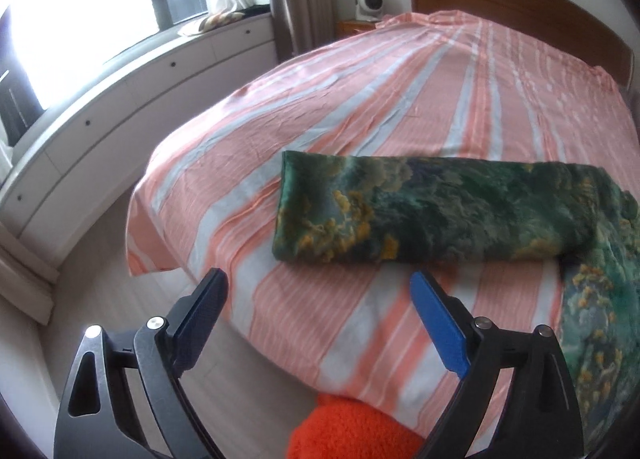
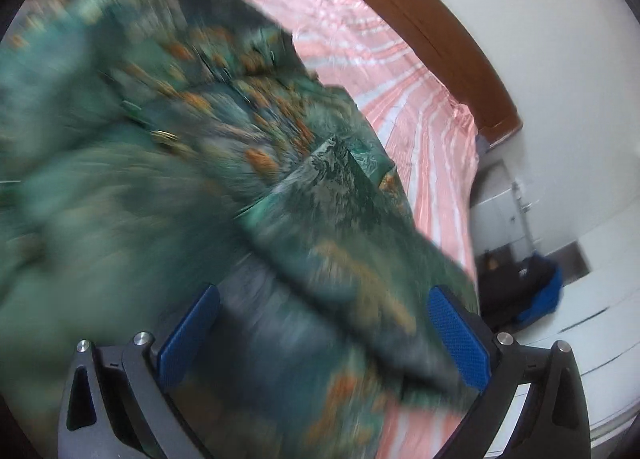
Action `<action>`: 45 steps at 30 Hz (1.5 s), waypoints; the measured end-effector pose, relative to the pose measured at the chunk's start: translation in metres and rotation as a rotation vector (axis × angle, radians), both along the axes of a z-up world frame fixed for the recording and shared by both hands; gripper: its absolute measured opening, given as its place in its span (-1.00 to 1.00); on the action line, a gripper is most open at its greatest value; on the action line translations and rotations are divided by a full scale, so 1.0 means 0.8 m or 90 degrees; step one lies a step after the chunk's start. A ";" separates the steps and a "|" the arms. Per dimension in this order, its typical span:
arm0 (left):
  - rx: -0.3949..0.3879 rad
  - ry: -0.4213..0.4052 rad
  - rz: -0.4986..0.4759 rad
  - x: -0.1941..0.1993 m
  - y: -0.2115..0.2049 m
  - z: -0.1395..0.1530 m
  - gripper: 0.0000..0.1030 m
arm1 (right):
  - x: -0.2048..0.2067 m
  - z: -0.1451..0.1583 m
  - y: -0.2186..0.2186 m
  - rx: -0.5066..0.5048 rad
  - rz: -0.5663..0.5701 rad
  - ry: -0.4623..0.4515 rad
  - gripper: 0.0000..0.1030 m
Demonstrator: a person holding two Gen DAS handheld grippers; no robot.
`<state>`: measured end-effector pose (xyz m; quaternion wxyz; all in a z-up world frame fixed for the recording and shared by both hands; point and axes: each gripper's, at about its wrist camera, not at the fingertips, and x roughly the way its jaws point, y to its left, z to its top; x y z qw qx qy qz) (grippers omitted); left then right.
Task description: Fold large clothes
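Fingers [image 1: 218,301] of both grippers spread, pinching nothing; left gripper [image 1: 320,291] above bed [image 1: 360,99], right gripper [image 2: 324,311] over green garment [image 2: 280,163].

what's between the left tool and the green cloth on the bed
Nothing visible. The left tool is open and empty, hanging over the near edge of the bed, and only bare striped sheet lies between it and the folded green cloth just ahead.

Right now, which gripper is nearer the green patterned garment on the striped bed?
Right. The right gripper is open with the green patterned garment between its fingers; the left gripper, open and empty, sits short of its folded edge.
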<state>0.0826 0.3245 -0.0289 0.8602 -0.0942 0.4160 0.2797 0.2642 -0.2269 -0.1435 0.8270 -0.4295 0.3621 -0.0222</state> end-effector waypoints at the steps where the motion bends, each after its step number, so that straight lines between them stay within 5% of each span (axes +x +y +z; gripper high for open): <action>1: -0.004 0.002 -0.008 0.000 -0.007 -0.001 0.81 | 0.016 -0.006 -0.002 -0.010 -0.007 -0.008 0.89; 4: -0.015 0.008 -0.040 -0.001 -0.033 -0.003 0.81 | 0.041 0.019 -0.031 0.069 -0.076 -0.033 -0.47; 5: -0.018 0.009 -0.052 0.001 -0.041 -0.004 0.81 | 0.042 0.038 -0.045 0.103 -0.102 -0.058 -0.52; 11: -0.049 0.027 -0.178 0.013 -0.112 -0.021 0.81 | -0.030 0.161 -0.264 0.277 -0.381 -0.241 -0.50; 12: -0.050 0.026 -0.204 0.013 -0.125 -0.025 0.81 | -0.046 0.168 -0.303 0.277 -0.432 -0.260 -0.41; 14: -0.052 0.029 -0.251 0.015 -0.150 -0.033 0.81 | -0.082 0.169 -0.386 0.267 -0.549 -0.267 0.32; 15: -0.056 0.033 -0.276 0.016 -0.164 -0.040 0.81 | -0.098 0.165 -0.417 0.265 -0.590 -0.261 0.47; 18: -0.094 0.053 -0.332 0.023 -0.186 -0.060 0.81 | -0.157 0.145 -0.473 0.275 -0.658 -0.229 0.52; 21: -0.167 0.084 -0.364 0.032 -0.192 -0.085 0.81 | -0.201 0.127 -0.454 0.369 -0.590 -0.162 0.52; 27: -0.268 0.110 -0.392 0.038 -0.197 -0.115 0.82 | -0.257 0.068 -0.351 0.663 -0.358 0.056 0.52; 35: -0.235 0.159 -0.469 0.032 -0.243 -0.133 0.79 | -0.247 0.032 -0.319 0.708 -0.305 0.182 0.49; 36: -0.231 0.166 -0.467 0.030 -0.247 -0.135 0.44 | -0.244 0.030 -0.316 0.711 -0.298 0.200 0.44; 37: -0.234 0.170 -0.471 0.031 -0.254 -0.138 0.14 | -0.242 0.026 -0.306 0.708 -0.287 0.220 0.12; 38: -0.252 0.177 -0.482 0.032 -0.258 -0.139 -0.39 | -0.246 0.019 -0.288 0.695 -0.276 0.233 -0.14; 41: -0.210 0.180 -0.490 0.030 -0.264 -0.127 -0.75 | -0.245 0.025 -0.266 0.676 -0.259 0.236 -0.56; 45: -0.216 0.178 -0.486 0.019 -0.251 -0.115 -0.76 | -0.252 0.046 -0.222 0.669 -0.222 0.233 -0.62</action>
